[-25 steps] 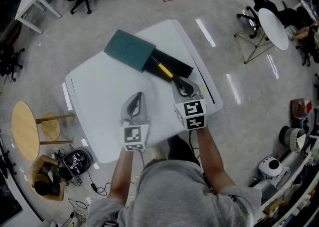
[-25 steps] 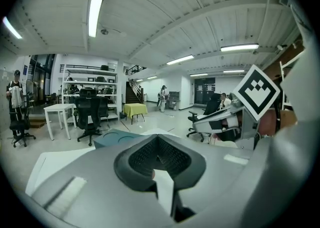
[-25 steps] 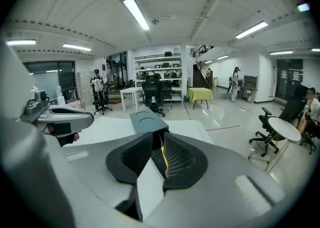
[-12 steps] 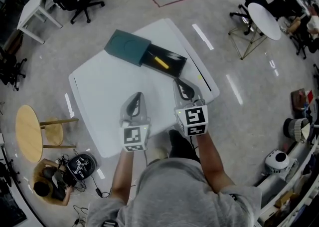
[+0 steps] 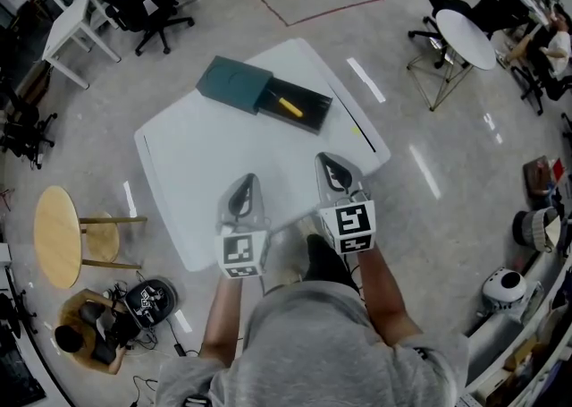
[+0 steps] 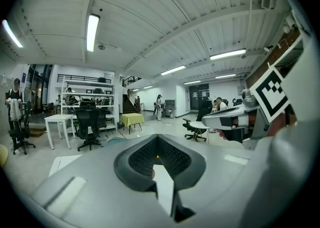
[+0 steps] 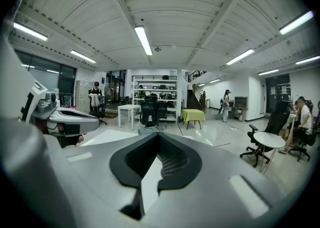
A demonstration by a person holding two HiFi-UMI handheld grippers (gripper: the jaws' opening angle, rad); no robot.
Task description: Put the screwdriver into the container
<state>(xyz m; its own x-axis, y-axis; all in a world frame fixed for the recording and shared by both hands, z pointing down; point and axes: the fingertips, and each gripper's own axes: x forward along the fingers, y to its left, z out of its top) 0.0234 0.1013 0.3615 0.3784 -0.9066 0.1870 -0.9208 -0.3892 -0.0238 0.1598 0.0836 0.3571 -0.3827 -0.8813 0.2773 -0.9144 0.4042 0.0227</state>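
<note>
Leaves yellow-handled screwdriver lying inside black open-topped container beside teal box, by white table's far corner. Holds left gripper and just-closed right gripper pressed together, empty, above near edge: apparently done.

Head view overlooks table; gripper views look level outward

Screwdriver in container (on table, far side)
</note>
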